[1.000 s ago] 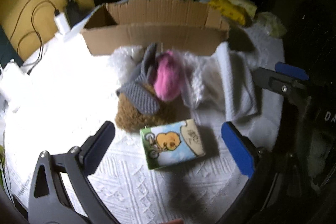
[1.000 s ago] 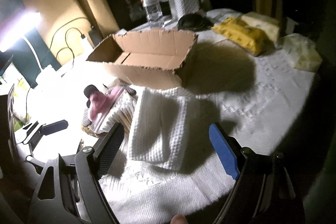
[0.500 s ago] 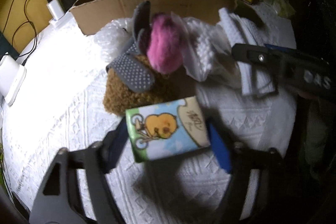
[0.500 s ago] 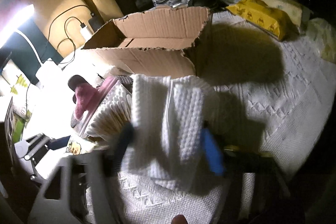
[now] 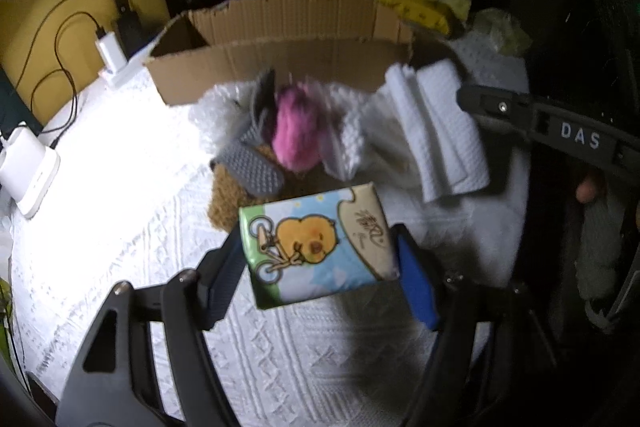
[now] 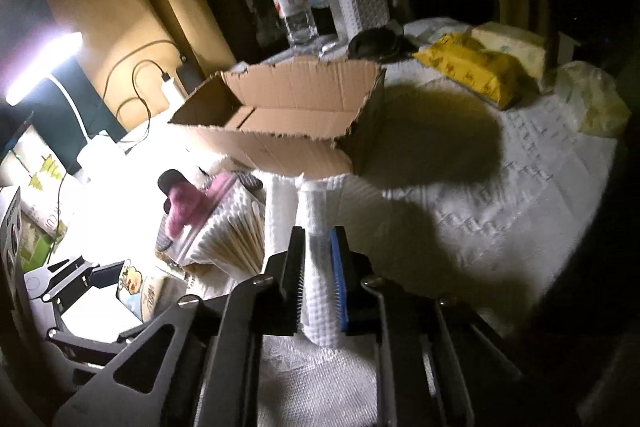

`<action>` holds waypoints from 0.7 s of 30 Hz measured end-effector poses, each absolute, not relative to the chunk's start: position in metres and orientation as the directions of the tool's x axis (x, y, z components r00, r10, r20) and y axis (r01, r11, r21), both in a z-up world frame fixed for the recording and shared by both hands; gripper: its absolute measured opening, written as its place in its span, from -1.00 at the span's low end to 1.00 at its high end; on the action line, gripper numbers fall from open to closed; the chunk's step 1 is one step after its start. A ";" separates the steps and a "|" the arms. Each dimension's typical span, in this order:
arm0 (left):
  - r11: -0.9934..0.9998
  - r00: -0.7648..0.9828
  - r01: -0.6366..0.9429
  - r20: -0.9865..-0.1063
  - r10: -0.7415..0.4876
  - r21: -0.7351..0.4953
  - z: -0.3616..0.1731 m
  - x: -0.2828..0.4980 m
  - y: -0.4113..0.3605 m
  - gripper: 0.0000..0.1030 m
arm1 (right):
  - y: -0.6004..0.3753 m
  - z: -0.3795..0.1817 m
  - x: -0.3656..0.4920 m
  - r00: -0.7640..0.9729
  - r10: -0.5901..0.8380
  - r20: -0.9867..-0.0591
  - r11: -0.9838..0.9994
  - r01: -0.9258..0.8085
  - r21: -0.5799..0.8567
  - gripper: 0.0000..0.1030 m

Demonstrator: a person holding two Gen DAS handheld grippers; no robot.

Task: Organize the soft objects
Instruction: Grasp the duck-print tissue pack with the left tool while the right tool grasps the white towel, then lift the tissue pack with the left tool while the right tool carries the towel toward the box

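My left gripper (image 5: 314, 259) is shut on a tissue pack (image 5: 320, 227) printed with a yellow chick, which it holds a little above the white tablecloth. My right gripper (image 6: 318, 243) has its jaws closing on a folded white towel (image 6: 316, 203), which is pinched narrow between the pads. In the left wrist view that towel (image 5: 436, 131) hangs from the right gripper's dark finger (image 5: 500, 107). Beyond both stands an open cardboard box (image 6: 280, 115). In front of the box lie a pink fluffy item (image 5: 298, 131), a grey knitted sock (image 5: 252, 167), a brown plush (image 5: 228, 203) and a bag of cotton swabs (image 6: 224, 243).
A water bottle (image 6: 292, 11) and a white basket (image 6: 362, 11) stand behind the box. Yellow packs (image 6: 472, 67) and a pale bag (image 6: 592, 103) lie at the back right. Chargers with cables (image 5: 108, 51) and a white device (image 5: 28, 167) sit at the left edge.
Both grippers pushed forward and closed. The left one took hold of the tissue pack and raised it. The right one squeezed the towel, which stood flat and wide before.
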State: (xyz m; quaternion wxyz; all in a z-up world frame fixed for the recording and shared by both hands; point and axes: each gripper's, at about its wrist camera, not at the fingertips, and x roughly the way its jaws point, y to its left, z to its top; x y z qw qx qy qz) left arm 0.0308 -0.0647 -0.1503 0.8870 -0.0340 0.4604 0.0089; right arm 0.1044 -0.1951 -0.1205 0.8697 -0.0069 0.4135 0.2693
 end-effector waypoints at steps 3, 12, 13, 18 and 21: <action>0.997 0.596 -0.044 -0.803 -0.023 -0.061 -0.139 0.026 -0.057 0.39 | -0.200 -0.112 0.100 0.530 0.467 -0.708 0.857 -0.470 0.213 -0.81; 0.995 0.621 -0.063 -0.783 -0.020 -0.076 -0.129 0.018 -0.042 0.39 | -0.196 -0.122 0.104 0.508 0.443 -0.739 0.867 -0.454 0.207 -0.73; 0.995 0.622 -0.066 -0.782 -0.020 -0.078 -0.129 0.015 -0.040 0.39 | -0.196 -0.125 0.106 0.505 0.437 -0.744 0.871 -0.443 0.211 -0.37; 0.992 0.624 -0.091 -0.781 -0.013 -0.089 -0.130 0.008 -0.029 0.39 | -0.188 -0.142 0.111 0.481 0.432 -0.763 0.872 -0.437 0.218 -0.01; 0.991 0.624 -0.100 -0.782 -0.010 -0.092 -0.131 0.007 -0.025 0.39 | -0.181 -0.139 0.106 0.495 0.430 -0.755 0.869 -0.455 0.196 -0.01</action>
